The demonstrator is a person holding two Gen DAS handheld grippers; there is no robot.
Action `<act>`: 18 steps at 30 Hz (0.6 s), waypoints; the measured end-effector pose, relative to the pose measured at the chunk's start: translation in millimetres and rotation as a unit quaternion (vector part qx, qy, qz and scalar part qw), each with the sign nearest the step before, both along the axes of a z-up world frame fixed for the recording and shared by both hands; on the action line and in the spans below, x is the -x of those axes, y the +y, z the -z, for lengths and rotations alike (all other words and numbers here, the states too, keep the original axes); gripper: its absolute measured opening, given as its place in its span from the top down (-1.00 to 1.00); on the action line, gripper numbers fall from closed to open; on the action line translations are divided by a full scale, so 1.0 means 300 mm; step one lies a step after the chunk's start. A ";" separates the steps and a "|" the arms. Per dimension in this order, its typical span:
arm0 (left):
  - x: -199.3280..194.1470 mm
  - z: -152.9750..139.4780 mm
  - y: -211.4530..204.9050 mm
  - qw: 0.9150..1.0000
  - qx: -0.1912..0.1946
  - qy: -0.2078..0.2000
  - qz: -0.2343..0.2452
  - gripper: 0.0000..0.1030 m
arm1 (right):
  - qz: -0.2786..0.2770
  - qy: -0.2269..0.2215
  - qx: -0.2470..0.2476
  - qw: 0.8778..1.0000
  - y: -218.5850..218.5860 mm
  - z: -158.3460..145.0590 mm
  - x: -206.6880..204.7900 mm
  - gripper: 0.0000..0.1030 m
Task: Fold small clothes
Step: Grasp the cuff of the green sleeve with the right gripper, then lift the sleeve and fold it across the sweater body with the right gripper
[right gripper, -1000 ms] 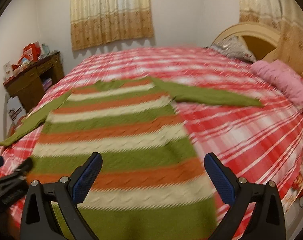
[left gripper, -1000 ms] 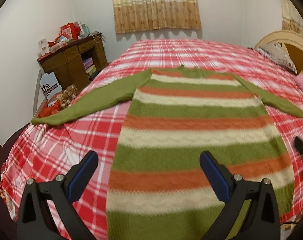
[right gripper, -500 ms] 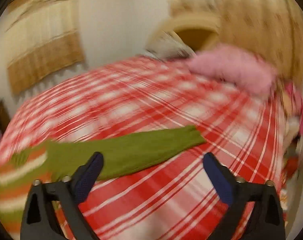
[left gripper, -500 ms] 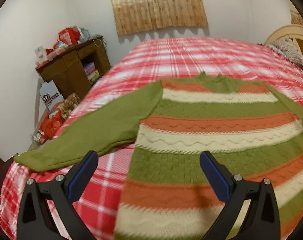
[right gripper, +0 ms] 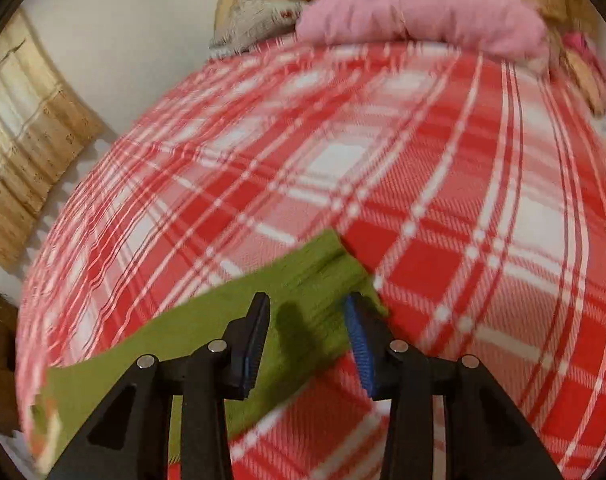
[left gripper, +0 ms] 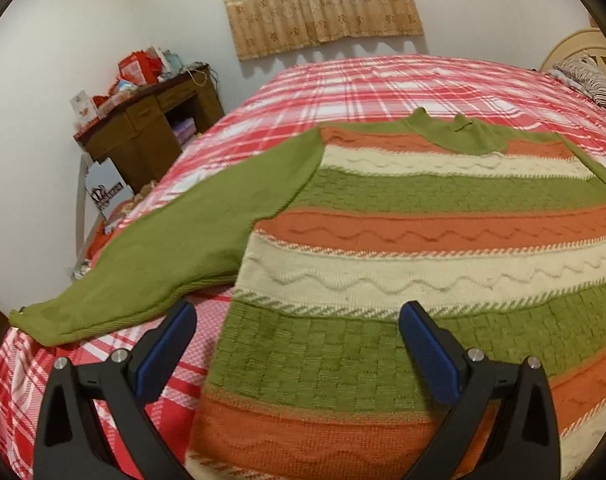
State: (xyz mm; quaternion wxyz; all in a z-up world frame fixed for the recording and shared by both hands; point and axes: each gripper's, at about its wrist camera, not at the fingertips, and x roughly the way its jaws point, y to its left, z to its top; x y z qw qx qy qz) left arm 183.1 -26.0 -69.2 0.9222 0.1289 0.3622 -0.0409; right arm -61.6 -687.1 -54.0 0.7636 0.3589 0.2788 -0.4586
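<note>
A striped sweater [left gripper: 423, 240] in green, orange and cream lies flat on the red plaid bedspread [left gripper: 383, 80]. Its green left sleeve [left gripper: 175, 256] stretches out toward the bed's left edge. My left gripper [left gripper: 299, 340] is open above the sweater's left side, below the armpit, holding nothing. In the right wrist view the green right sleeve [right gripper: 223, 320] lies on the bedspread [right gripper: 423, 200]. My right gripper [right gripper: 307, 324] hangs low over the sleeve's cuff end, jaws half closed with a gap between them, on either side of the cloth.
A brown desk [left gripper: 143, 128] with boxes stands left of the bed against the wall. A curtain [left gripper: 323, 0] hangs behind. A pink pillow [right gripper: 423, 12] and a patterned pillow [right gripper: 255, 20] lie at the wooden headboard.
The left gripper moved forward over the sweater toward the left armpit. The right gripper swung right to the right sleeve's cuff, dropped low over it and narrowed its jaws.
</note>
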 end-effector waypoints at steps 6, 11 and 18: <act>-0.032 0.010 0.028 0.999 0.045 0.026 0.000 -1.00 | -0.014 0.054 0.024 0.998 0.004 0.007 -0.013 0.81; -0.052 0.023 0.041 0.996 0.080 0.042 0.001 -1.00 | -0.031 0.027 0.015 0.999 0.008 -0.038 0.017 0.91; -0.056 0.022 0.041 0.995 0.093 0.042 0.000 -1.00 | -0.089 -0.032 0.040 0.995 0.173 -0.247 -0.058 0.92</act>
